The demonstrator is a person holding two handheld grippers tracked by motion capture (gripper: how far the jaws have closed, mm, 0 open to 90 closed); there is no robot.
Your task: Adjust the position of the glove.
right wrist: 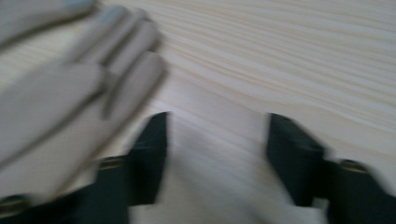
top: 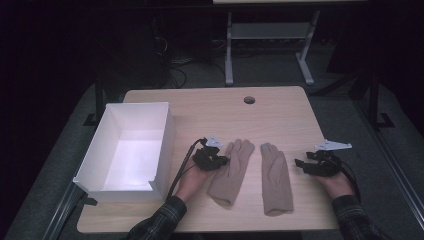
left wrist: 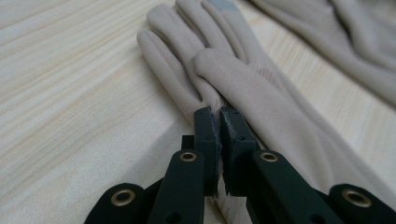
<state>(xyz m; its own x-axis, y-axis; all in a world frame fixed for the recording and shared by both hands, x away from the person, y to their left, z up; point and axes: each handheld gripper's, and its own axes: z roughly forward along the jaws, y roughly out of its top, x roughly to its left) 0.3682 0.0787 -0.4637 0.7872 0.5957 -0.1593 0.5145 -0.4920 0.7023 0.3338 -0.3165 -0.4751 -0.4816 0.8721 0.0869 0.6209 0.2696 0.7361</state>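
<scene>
Gloves flat on pale wood table, dark room.

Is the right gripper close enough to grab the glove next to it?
Probably yes. The right gripper sits just beside the right glove with bare table between them and nothing in the way. Its jaws stand apart with no cloth between them, so it would only need to slide a little sideways.
</scene>
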